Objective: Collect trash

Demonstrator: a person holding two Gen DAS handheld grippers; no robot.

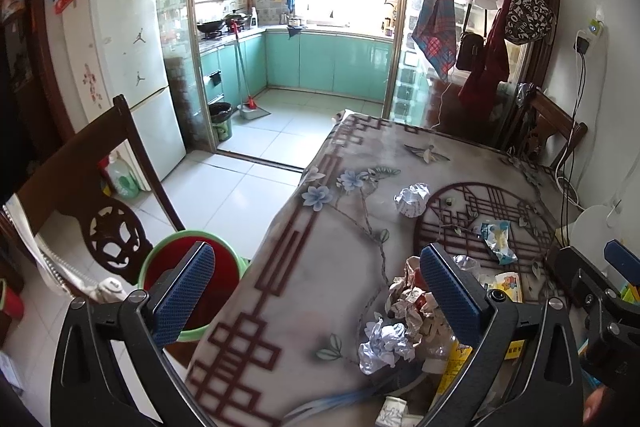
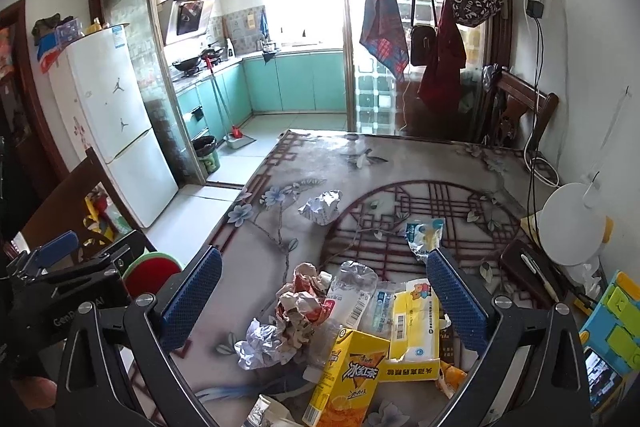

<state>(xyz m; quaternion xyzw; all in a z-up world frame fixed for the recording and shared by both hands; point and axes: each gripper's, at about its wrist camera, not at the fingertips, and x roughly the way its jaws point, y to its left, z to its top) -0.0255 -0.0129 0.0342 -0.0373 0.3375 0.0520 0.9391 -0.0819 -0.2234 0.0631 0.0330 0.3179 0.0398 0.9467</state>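
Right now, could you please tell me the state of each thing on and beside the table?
left hand-held gripper: open, empty
right hand-held gripper: open, empty
yellow drink carton: lying down, opened
crumpled paper ball: apart from the pile
red bin: open, beside the table
tissue pack: torn open

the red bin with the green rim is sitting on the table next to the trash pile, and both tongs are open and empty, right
Not quite: the red bin with the green rim stands on the floor beside the table, next to the chair, as the left wrist view shows. The rest holds: the left tongs and right tongs are open and empty, above the trash pile.
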